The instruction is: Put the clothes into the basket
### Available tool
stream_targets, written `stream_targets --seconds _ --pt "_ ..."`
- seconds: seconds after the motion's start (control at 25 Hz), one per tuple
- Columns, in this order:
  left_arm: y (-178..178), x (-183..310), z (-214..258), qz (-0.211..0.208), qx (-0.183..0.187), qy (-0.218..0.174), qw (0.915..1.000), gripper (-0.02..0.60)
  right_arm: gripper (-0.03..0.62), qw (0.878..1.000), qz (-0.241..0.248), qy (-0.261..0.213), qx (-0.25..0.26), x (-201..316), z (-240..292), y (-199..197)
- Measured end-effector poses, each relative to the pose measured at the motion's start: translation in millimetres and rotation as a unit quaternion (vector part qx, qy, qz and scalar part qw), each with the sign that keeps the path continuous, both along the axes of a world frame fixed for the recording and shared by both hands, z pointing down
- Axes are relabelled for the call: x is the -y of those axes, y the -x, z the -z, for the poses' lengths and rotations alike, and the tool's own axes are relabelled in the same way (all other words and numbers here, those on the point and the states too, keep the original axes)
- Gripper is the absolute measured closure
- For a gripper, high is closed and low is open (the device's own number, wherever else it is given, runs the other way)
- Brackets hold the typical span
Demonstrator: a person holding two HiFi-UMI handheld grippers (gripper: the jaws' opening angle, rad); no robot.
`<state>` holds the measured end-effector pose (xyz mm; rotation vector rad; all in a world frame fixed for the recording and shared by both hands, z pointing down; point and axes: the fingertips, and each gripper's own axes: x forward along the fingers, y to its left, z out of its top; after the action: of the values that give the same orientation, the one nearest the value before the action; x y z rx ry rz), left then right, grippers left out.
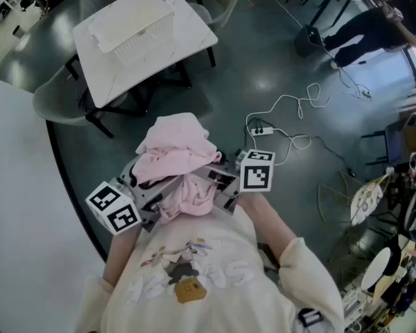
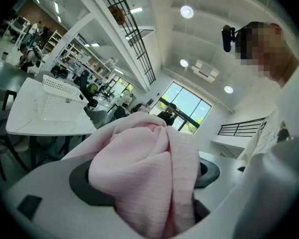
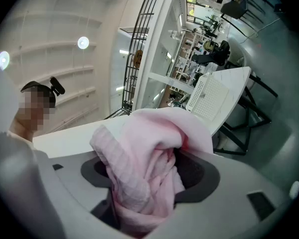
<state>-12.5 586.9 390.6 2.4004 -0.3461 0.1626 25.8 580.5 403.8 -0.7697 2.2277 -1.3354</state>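
Together left claw [image 2: 147, 180], right claw [image 3: 149, 183], both wide, clamp bunched pink garment [image 1: 177, 151]

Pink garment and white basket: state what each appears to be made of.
The pink garment: soft knit fabric, likely cotton or fleece; matte, fine ribbed weave and loose folds show in the gripper views. The basket: probably rigid white plastic; smooth, with a regular grid of holes in its walls.

My cloth [image 2: 144, 173] is soft pink knit, finely ribbed and matt. The basket [image 1: 135, 26] is white plastic lattice; the table [image 1: 188, 39] smooth matt white. The floor [image 1: 263, 75] is dark with a dull sheen. My jumper [image 1: 215, 269] is matt cream cloth.
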Motion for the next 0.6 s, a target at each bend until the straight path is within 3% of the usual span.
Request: stream_targets --seconds 0.6 --pt "-5.0 -0.1 -8.7 0.000 -0.010 0.013 0.9999 0.186 0.258 1.000 0.005 0.003 0.024 -0.2 -4.2 -6.0"
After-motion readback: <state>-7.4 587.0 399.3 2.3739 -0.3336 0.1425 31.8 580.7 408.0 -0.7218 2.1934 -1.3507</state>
